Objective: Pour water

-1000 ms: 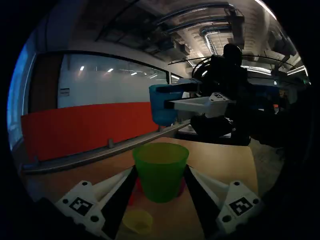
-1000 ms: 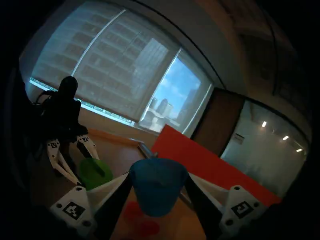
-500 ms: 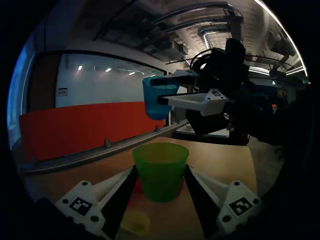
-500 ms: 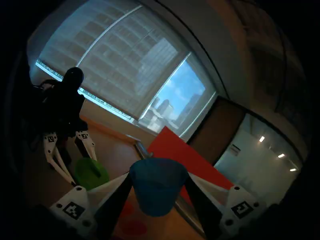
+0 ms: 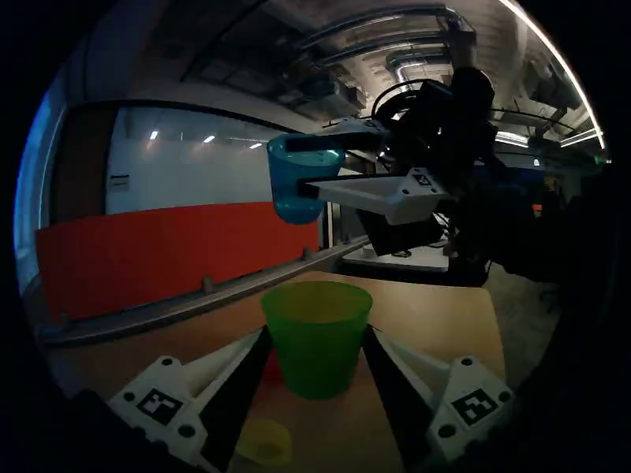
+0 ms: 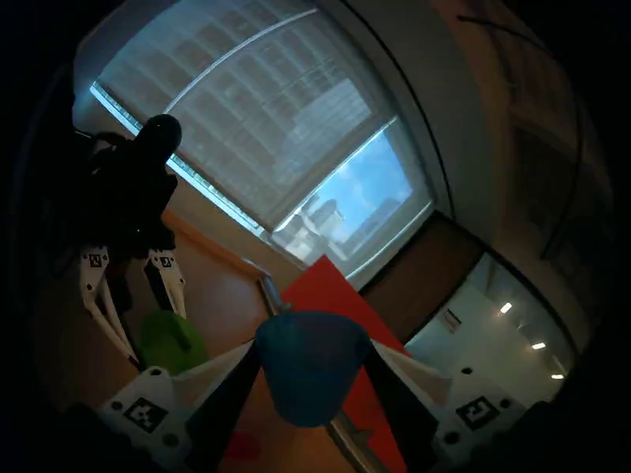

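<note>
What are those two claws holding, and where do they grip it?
The left gripper clamps the green cup by its sides; the right gripper clamps the blue cup by its sides.

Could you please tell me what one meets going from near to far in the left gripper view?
Yellow cup, green cup in the left tongs, metal rail, orange panel. The raised blue cup is left out: its depth is unclear.

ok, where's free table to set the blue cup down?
Bare wood beyond the green cup, out to the table edge; also between it and the rail. Crowded under the left gripper: a red piece and a yellow cup.
</note>
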